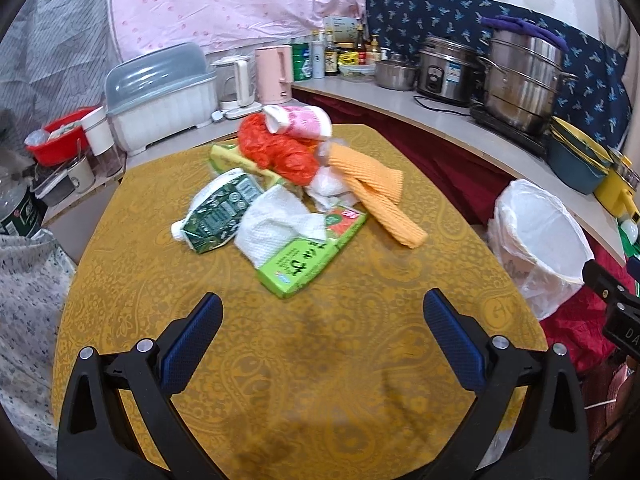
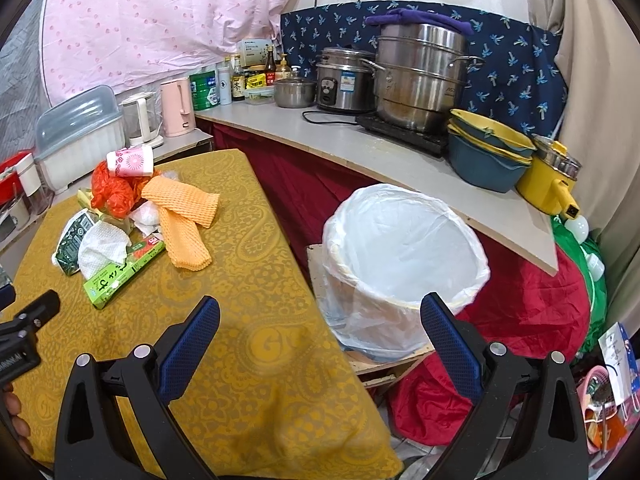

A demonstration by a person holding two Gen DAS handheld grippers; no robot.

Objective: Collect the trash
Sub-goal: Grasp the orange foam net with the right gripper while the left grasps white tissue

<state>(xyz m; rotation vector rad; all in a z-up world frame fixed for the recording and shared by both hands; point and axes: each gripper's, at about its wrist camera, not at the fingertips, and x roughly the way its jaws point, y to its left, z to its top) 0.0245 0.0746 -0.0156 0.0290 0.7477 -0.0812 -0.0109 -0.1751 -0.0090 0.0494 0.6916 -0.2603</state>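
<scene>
Hovering over the yellow-clothed counter point(image 1: 360, 360), the left gripper point(image 1: 322, 310) has its jaws wide apart, holding nothing. The right gripper point(image 2: 320, 310), equally spread and empty, hangs near the lined bin point(image 2: 404, 256). Trash pile point(image 1: 280, 192) lies untouched.

Your table wears a mustard-yellow cloth point(image 1: 360, 280) with a darker paisley pattern. On it you have a crumpled orange-red bag point(image 1: 276, 152), a ribbed pale-orange foam sleeve point(image 1: 376, 188), a white dimpled paper towel point(image 1: 276, 224), a dark green carton point(image 1: 220, 208) with white print, a bright green box point(image 1: 308, 256) with a red patch, and a pink-and-white flowered cup point(image 1: 300, 120). Your bin point(image 2: 404, 248) has a translucent white liner. Your gripper pads point(image 2: 188, 344) are blue on black frames. Behind, the navy backsplash cloth point(image 2: 516, 56) carries small light-blue sprigs, and the pale pink sheet point(image 2: 160, 12) has darker pink dots.
</scene>
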